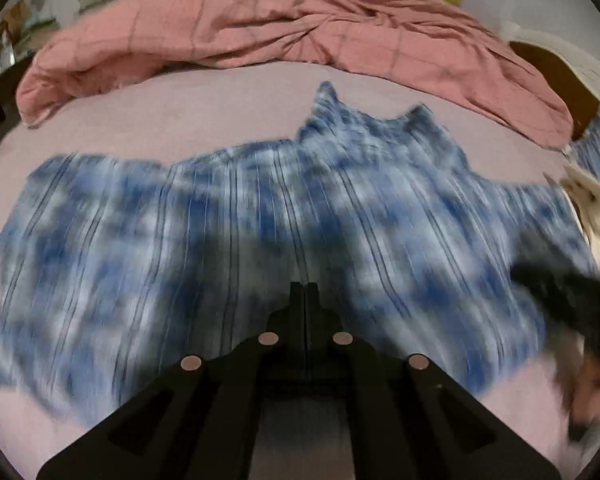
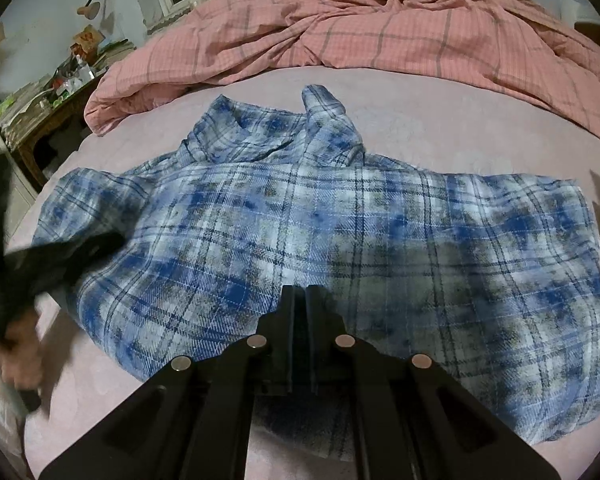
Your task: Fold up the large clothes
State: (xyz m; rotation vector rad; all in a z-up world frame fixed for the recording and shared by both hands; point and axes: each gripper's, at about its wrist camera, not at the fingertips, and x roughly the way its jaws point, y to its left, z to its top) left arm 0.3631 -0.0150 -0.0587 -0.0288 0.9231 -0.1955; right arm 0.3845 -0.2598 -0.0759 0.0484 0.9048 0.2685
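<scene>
Blue-and-white plaid flannel: a large shirt [image 2: 324, 240] spread flat on the pale pink sheet [image 2: 440, 120], collar [image 2: 260, 128] at the far end, hem nearest the cameras. Sharp in the right wrist view, smeared with motion blur in the left wrist view [image 1: 260, 232].

Beyond the shirt's collar, a bunched pink checked duvet [image 2: 380, 28], running across the whole far side of the bed and apart from the shirt. Left of the shirt and past the mattress edge, a cluttered wooden side table [image 2: 48, 112] against the wall, seen in the right wrist view. Right of the shirt, at the frame edge, a pale cream cloth [image 1: 596, 208], blurred.

Right gripper [image 2: 299, 296] over the shirt's near hem, roughly on its midline; jaws drawn almost together with only a thin slit between them, nothing caught in it as far as can be seen. Left gripper [image 1: 305, 294] likewise over the near part of the shirt, fingers pressed together with no visible gap, no fabric visibly pinched.

At the shirt's left side in the right wrist view, the left gripper again as a dark blurred shape above the sleeve [image 2: 72, 200], with the holding hand [image 2: 16, 356] below it. At the shirt's right side in the left wrist view, a matching dark blur with a hand beneath.
</scene>
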